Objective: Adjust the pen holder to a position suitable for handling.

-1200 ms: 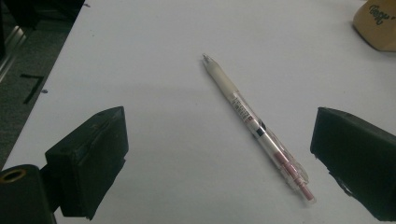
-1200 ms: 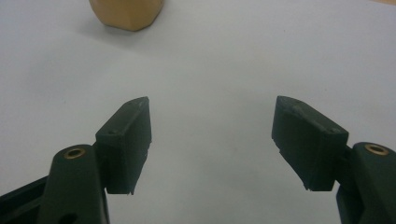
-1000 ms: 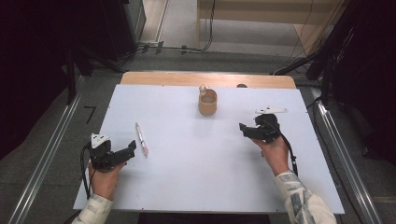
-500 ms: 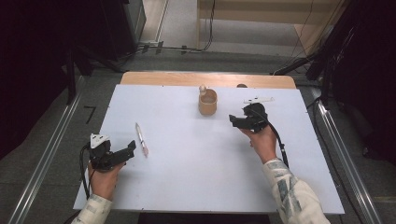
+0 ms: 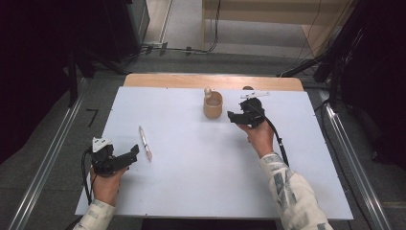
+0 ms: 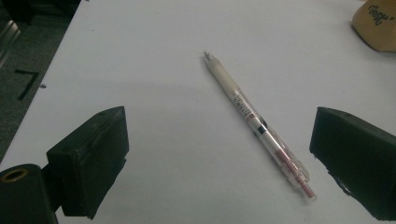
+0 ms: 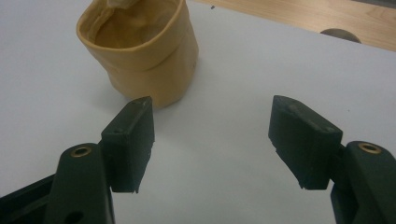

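High view: the right gripper hovers over the far part of the white table, its jaws pointing toward the tan pouch, which stands upright just beyond and to the side of the jaw tips, near but not touching. In the right gripper view the pouch sits ahead of the one jaw, its open mouth up and its folded rim visible; the jaws stand well apart with only bare table between them, and they have just been closing a little, with nothing held. A small round knob shows at the pouch's far rim; what it is cannot be told.

The left gripper rests low at the near corner of the table, held in the person's left hand. Its jaws are spread wide and empty. A pen lies flat on the table just ahead of its jaw tips, apart from them. In the left gripper view the pen lies slantwise between the two jaws and ahead of them, closer to the one at that view's right, its pale grip end pointing away from the gripper and its clear reddish end nearer.
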Action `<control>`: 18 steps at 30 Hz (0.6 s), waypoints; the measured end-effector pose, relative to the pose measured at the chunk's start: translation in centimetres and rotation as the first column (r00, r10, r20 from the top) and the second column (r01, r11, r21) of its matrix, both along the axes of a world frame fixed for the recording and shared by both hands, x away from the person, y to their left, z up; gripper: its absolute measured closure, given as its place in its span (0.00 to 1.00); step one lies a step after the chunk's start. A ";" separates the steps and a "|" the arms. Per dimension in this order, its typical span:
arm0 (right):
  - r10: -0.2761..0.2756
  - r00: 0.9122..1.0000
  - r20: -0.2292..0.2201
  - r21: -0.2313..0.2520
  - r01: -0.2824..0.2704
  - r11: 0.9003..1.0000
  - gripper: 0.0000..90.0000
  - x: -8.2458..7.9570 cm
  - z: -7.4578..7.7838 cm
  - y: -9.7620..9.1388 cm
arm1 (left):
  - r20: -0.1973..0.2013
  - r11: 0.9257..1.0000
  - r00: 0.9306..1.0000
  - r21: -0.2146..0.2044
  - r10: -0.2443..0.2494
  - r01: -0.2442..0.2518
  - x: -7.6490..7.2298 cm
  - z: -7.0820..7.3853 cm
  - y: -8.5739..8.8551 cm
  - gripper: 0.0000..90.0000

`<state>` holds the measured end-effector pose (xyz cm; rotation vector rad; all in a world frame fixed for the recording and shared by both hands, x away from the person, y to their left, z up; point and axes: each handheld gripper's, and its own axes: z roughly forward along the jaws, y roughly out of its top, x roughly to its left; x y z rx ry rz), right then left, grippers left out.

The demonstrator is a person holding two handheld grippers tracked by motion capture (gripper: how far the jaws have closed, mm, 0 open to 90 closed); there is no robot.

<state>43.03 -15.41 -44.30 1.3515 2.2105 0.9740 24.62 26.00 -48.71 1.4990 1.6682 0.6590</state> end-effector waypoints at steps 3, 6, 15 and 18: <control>0.000 1.000 -0.001 -0.003 0.000 1.000 0.34 0.4 0.0 0.4 | -0.001 1.000 1.000 -0.004 0.002 -0.002 0.0 0.0 0.0 0.06; 0.001 1.000 0.003 -0.004 -0.001 1.000 0.34 0.8 0.1 0.8 | -0.004 1.000 1.000 -0.001 -0.001 0.001 0.0 0.0 -0.1 0.06; -0.017 1.000 0.008 0.011 0.017 1.000 0.35 2.0 0.6 1.7 | -0.004 1.000 1.000 -0.002 -0.006 0.006 0.0 -0.1 -0.1 0.06; -0.024 1.000 0.005 0.012 0.024 1.000 0.35 2.3 0.6 1.8 | -0.004 1.000 1.000 -0.003 -0.007 0.007 0.0 -0.1 -0.1 0.06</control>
